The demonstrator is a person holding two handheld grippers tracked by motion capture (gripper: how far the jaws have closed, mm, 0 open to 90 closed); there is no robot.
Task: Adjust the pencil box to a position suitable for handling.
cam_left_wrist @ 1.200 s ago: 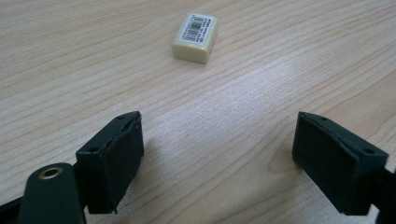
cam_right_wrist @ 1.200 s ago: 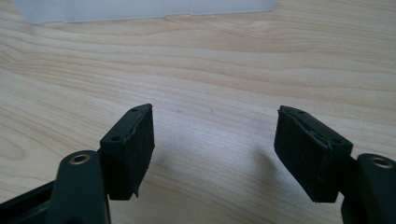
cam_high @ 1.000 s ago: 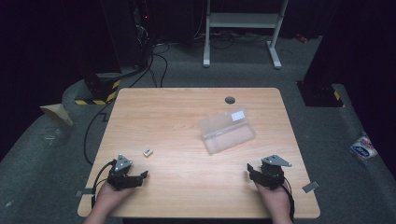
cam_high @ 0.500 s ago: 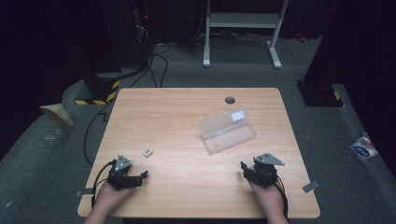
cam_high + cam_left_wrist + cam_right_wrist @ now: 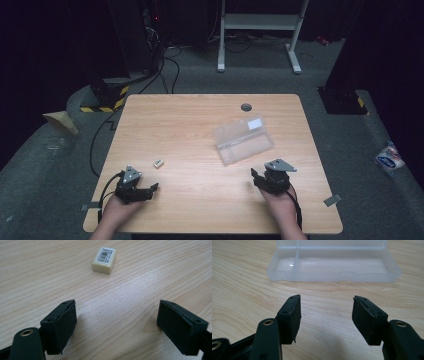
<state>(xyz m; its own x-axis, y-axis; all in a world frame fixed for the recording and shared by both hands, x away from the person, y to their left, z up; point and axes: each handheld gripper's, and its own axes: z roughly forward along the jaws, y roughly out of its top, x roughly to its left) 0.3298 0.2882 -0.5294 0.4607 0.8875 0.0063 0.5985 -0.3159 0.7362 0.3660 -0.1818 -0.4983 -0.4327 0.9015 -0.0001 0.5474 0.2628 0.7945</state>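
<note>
My left gripper [image 5: 117,322] rests near the table's [image 5: 190,120] near-left corner, jaws wide apart on nothing, with the eraser [image 5: 104,256] lying just beyond them; its label is too small for me to read. My right gripper [image 5: 325,317], near right, has just been narrowing its jaws, which stand parted and empty short of the clear box [image 5: 332,265], whose far edge is cut off.

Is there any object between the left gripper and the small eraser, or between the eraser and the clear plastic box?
Nothing visible. The left gripper faces the eraser across bare table, jaws open. Between eraser and clear plastic box lies bare wood too.
</note>
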